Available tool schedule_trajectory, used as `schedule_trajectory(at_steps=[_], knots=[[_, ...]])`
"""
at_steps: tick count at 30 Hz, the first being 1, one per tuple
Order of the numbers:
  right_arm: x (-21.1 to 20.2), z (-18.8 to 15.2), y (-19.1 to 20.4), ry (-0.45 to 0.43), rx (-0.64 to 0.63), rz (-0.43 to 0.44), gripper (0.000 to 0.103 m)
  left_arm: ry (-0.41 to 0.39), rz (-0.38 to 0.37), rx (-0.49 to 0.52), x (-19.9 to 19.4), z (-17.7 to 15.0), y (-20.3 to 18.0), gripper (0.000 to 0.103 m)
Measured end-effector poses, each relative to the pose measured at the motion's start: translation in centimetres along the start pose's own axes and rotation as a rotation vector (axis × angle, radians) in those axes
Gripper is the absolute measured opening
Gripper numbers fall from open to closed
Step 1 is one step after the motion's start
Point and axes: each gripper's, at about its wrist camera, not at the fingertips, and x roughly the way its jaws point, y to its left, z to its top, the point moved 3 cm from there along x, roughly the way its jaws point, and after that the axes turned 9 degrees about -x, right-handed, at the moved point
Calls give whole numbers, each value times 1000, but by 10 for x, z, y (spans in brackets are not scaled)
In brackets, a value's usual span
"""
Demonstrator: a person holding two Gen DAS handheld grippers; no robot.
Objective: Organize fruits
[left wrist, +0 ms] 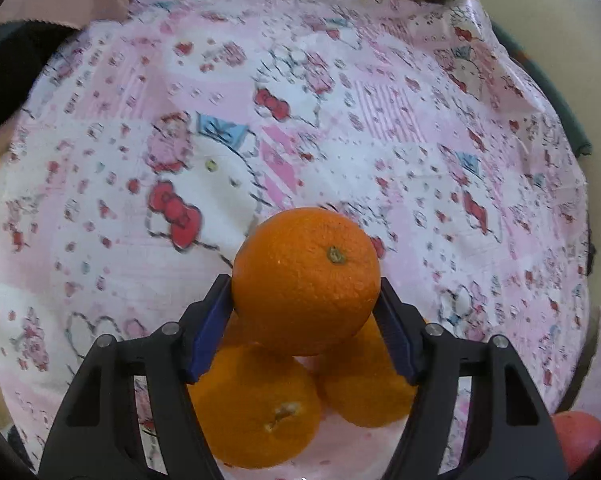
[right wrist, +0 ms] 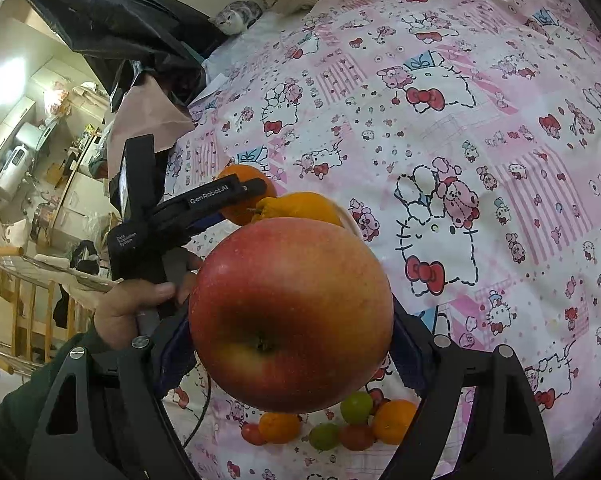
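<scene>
Two oranges wait below; we lower our left claw, clamped on its orange, beside them, right claw gripping the apple.

Cartoon-print pink bedsheet under two oranges and small fruits.

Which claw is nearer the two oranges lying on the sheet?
Left. The left claw, clamping an orange, hangs directly over the two oranges; the right claw, holding the apple, sits farther back.

Both wrist cams look steeply down along their fingers, close over the patterned bedsheet. Both views share the sheet; the right view catches the left gripper.
</scene>
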Motion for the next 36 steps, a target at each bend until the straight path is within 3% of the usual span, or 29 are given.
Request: schedule_trajectory(at_steps=[5, 11, 14, 19, 27, 33, 36], knots=[[-1, 1, 4, -5, -6, 8, 86, -21, 50, 70, -1, -9, -10, 67], [-1, 0, 2, -4, 5, 7, 86, 28, 56, 60, 1, -6, -8, 68], [0, 0, 1, -3, 13, 8, 86, 51, 60, 59, 2, -2, -7, 74], [0, 1, 1, -1, 5, 3, 86, 33, 53, 60, -9, 3, -6, 74], [-1, 2, 4, -7, -6, -2, 86, -34, 40, 71, -56, -3, 1, 74], [3, 19, 19, -16, -52, 0, 86, -105, 81, 57, -117, -24, 39, 75], [11, 44, 34, -28, -93, 19, 86, -111, 63, 33, -151, -41, 56, 86]])
